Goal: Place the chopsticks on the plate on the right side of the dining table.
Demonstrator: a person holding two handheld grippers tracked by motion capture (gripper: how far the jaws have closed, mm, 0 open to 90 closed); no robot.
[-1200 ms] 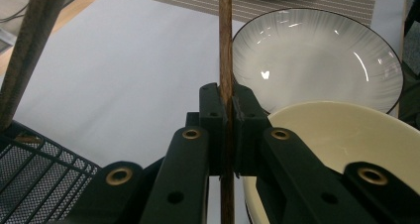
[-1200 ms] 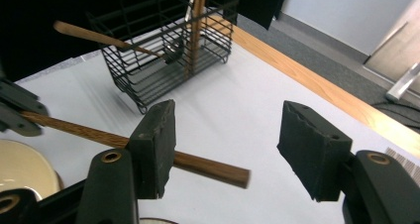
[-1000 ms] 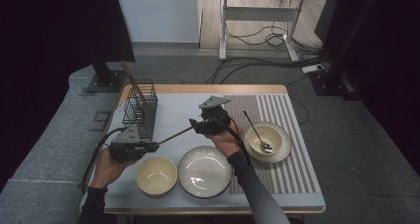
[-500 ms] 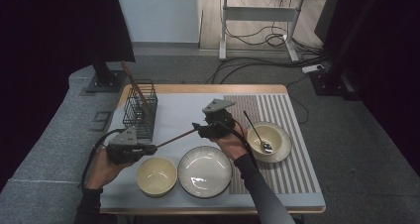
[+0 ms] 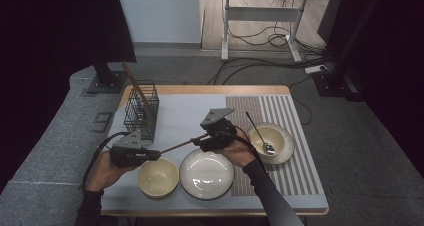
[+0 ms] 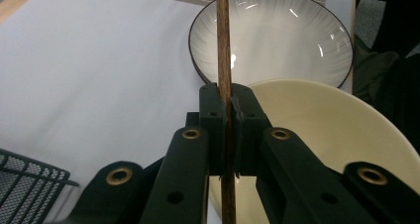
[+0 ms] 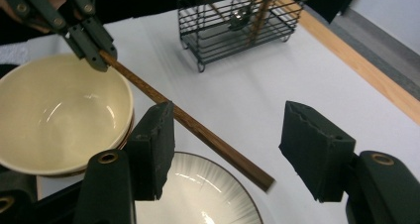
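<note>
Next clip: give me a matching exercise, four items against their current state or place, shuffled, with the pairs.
Items
1. chopstick
2. spoon
3. wire basket
4. right hand-held gripper

States or places
A. lying in the far right bowl
B. jaws apart, nothing pressed between them
C. clamped in the left hand-held gripper
D. standing at the table's far left, holding utensils

Pairs: 1-C, 2-A, 3-D, 4-B

It looked like a lab or recording studio: dark curtains (image 5: pixel 50 36) flanked the counter (image 5: pixel 210 90), loose cables (image 5: pixel 260 41) crossed the grey carpet, and a height-adjustable desk (image 5: pixel 260 11) stood behind.
</note>
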